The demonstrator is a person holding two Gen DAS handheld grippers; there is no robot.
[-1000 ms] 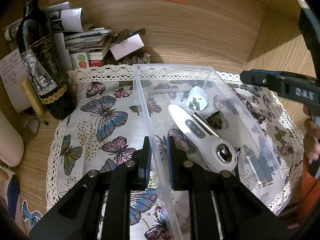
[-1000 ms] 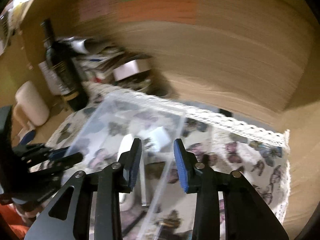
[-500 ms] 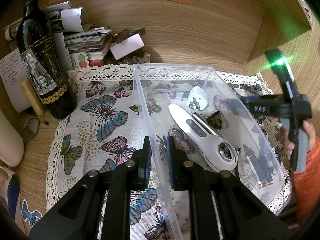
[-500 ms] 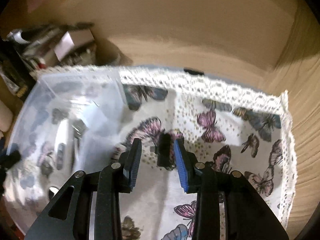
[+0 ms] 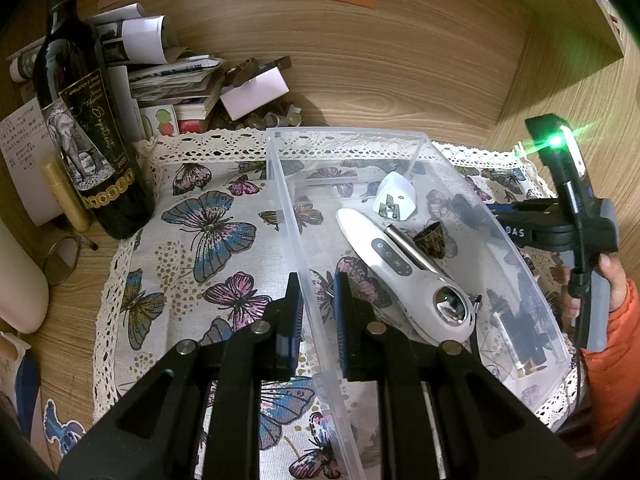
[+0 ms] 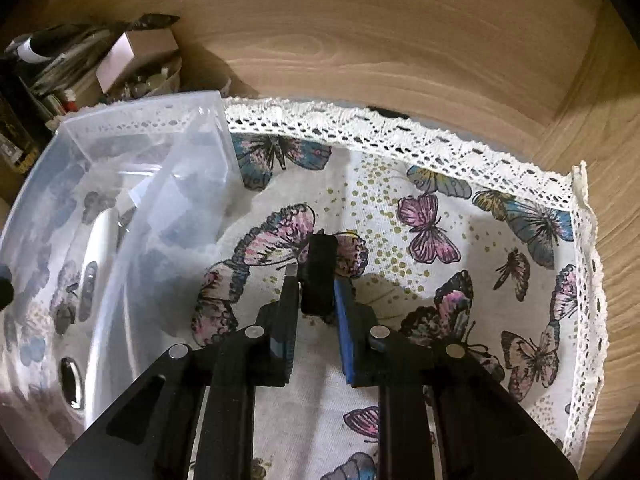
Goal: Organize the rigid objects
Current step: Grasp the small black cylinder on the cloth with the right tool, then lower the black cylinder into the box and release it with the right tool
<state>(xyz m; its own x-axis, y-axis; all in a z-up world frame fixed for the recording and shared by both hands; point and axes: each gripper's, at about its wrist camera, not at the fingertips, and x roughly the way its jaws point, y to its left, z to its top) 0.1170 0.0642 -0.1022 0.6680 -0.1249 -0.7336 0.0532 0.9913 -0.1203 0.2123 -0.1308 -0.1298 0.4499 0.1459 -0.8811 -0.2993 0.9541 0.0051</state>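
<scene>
Clear plastic bin (image 5: pixel 280 184) sits on the butterfly-print cloth (image 5: pixel 200 248), and in the left wrist view the left gripper (image 5: pixel 316 308) straddles its near long wall, blue pads narrow on either side of the thin rim; whether they actually pinch it I cannot tell. Inside the bin, toward one o'clock, lies a smooth white handheld device (image 5: pixel 404 276) with dark buttons and a shiny round lens, then a small dark ribbed cup (image 5: pixel 431 236), then a white plug adapter (image 5: pixel 394 196) showing metal prongs. At three o'clock the right gripper (image 5: pixel 516 220) reaches in beyond the bin's far wall, a green light on its body. A dark wine bottle (image 5: pixel 88 132) with an elephant label stands at ten o'clock, off the cloth's corner, before a heap of papers (image 5: pixel 168 68).

Only the right wrist view shows what that tool is doing: the right gripper (image 6: pixel 316 292) is closed narrowly on a small black block (image 6: pixel 320 276), matte and boxy, on the cloth just outside the bin (image 6: pixel 120 248) at nine o'clock. Lace edging (image 6: pixel 400 132) borders the cloth at twelve o'clock against wood-grain panel (image 6: pixel 360 40).
</scene>
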